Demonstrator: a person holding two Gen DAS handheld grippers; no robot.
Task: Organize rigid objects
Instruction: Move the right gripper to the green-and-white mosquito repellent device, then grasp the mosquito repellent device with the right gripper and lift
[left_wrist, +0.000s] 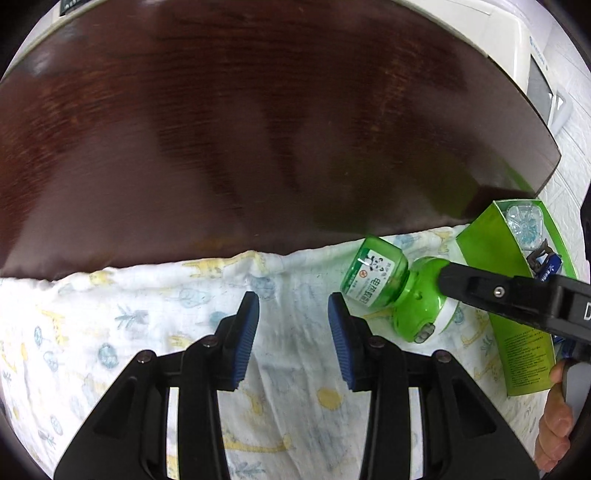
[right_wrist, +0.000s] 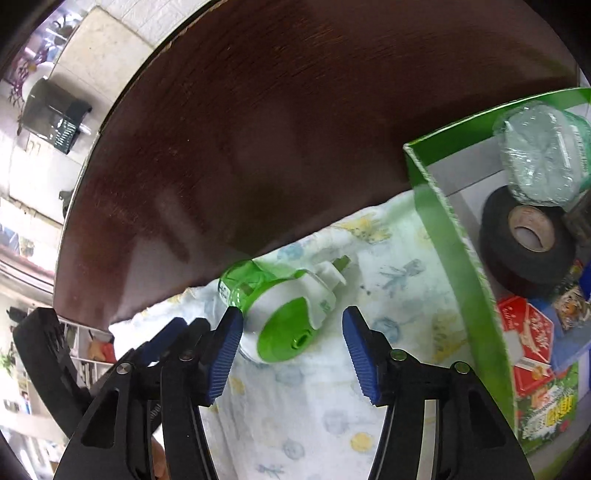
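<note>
A green mosquito-repellent plug-in with its liquid bottle (left_wrist: 395, 286) lies on its side on a patterned cloth (left_wrist: 147, 332); it also shows in the right wrist view (right_wrist: 284, 314). My right gripper (right_wrist: 291, 350) is open with its blue pads on either side of the green plug body, not closed on it. In the left wrist view the right gripper's black finger (left_wrist: 480, 291) reaches over the plug. My left gripper (left_wrist: 293, 339) is open and empty over the cloth, left of the plug. A green cardboard box (right_wrist: 461, 258) stands to the right.
The box holds a black tape roll (right_wrist: 524, 240), a clear plastic bottle (right_wrist: 539, 162), a red packet (right_wrist: 528, 339) and other small items. The dark wooden table (left_wrist: 258, 129) lies beyond the cloth. A white appliance (left_wrist: 517, 44) stands at the far right.
</note>
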